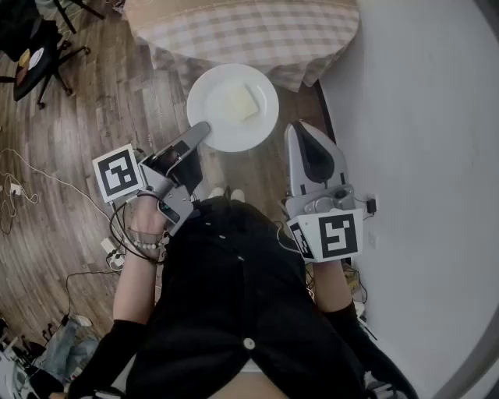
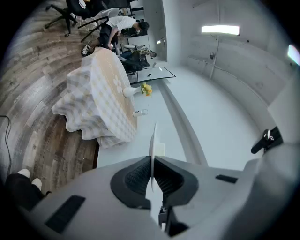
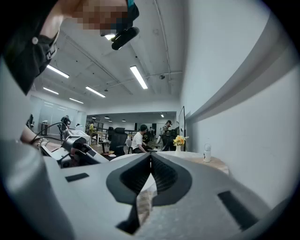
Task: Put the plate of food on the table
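Note:
A white plate (image 1: 232, 107) carries a pale square piece of food (image 1: 242, 100) and hangs above the wooden floor, just short of the table (image 1: 242, 27) with its checked cloth. My left gripper (image 1: 203, 131) is shut on the plate's lower-left rim. In the left gripper view the plate (image 2: 153, 140) stands edge-on between the pads of that gripper (image 2: 152, 161). My right gripper (image 1: 297, 131) is shut with nothing in it, just off the plate's right side. In the right gripper view its pads (image 3: 150, 159) meet tip to tip.
A white wall (image 1: 421, 117) runs close along the right. On the table stand a vase of yellow flowers (image 3: 178, 141) and a small white bottle (image 3: 206, 152). Cables (image 1: 23, 187) lie on the floor at left. Office chairs (image 2: 70, 9) and people (image 2: 123, 26) are farther back.

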